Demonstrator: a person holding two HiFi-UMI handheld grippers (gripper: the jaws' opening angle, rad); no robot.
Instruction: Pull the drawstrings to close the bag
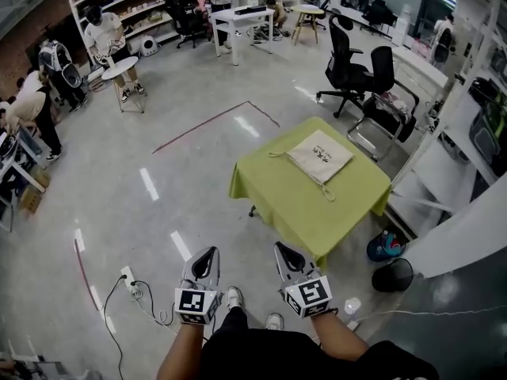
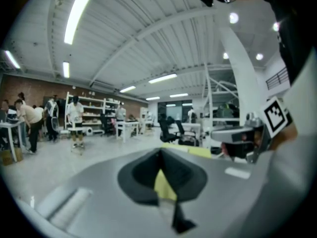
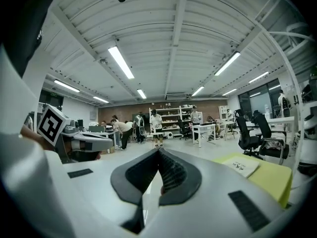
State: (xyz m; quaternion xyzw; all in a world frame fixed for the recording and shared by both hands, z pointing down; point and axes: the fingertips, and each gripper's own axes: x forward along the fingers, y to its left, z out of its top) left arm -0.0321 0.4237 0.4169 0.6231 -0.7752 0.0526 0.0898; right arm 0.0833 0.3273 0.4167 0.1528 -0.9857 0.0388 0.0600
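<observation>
A beige drawstring bag (image 1: 319,156) lies flat on the table with the lime-green cloth (image 1: 293,208). One cord (image 1: 279,155) trails off its left side and another (image 1: 327,191) off its near corner. Both grippers hang in the air well short of the table's near edge, above the floor. My left gripper (image 1: 207,253) is shut with nothing in it, and my right gripper (image 1: 283,249) is shut and empty too. In the right gripper view the bag (image 3: 241,166) shows off to the right beyond the closed jaws (image 3: 159,151). The left gripper view has its closed jaws (image 2: 160,152) in front of the green cloth (image 2: 198,151).
Black office chairs (image 1: 356,74) stand behind the table. A black bin (image 1: 394,275) and a blue thing (image 1: 384,246) sit on the floor at its right. A power strip with cables (image 1: 129,282) lies at my left. People work at white tables (image 1: 119,68) far off.
</observation>
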